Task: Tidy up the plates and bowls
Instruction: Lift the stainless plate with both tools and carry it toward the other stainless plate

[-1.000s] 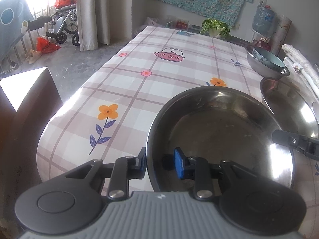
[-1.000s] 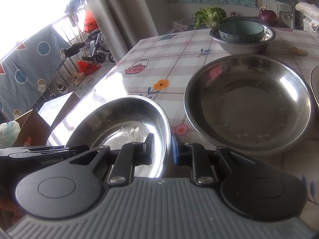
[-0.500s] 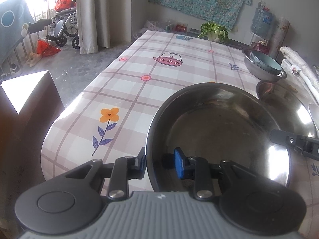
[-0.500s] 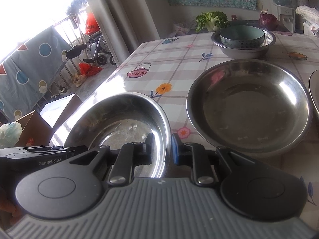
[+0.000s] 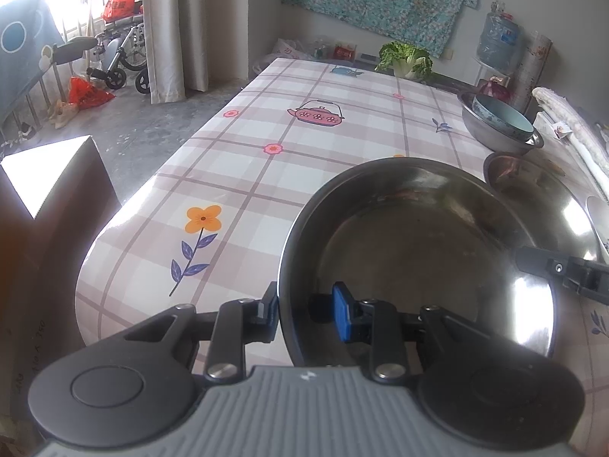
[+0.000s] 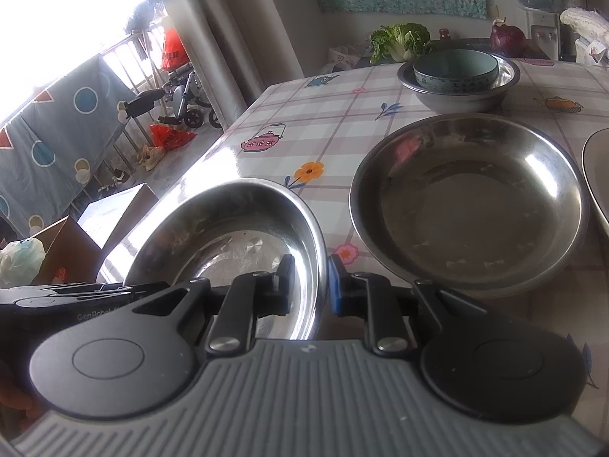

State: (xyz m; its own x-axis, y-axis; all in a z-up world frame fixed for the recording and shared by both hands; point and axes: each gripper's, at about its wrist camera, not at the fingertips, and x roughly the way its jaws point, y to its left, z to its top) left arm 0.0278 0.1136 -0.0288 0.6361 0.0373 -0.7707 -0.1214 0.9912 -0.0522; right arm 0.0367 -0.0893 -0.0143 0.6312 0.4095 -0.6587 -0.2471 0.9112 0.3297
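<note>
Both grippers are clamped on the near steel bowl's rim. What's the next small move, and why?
Probably carry the near steel bowl toward the wider steel bowl beside it and nest it there. The left gripper and right gripper each have jaws shut across its rim, and the wider bowl sits empty.

A checked floral tablecloth (image 6: 335,125) carries a wide steel basin (image 6: 468,202) and stacked bowls (image 6: 456,76).

Held steel plate (image 6: 236,236) left of larger plate (image 6: 468,205); nested bowls (image 6: 456,76) behind
</note>
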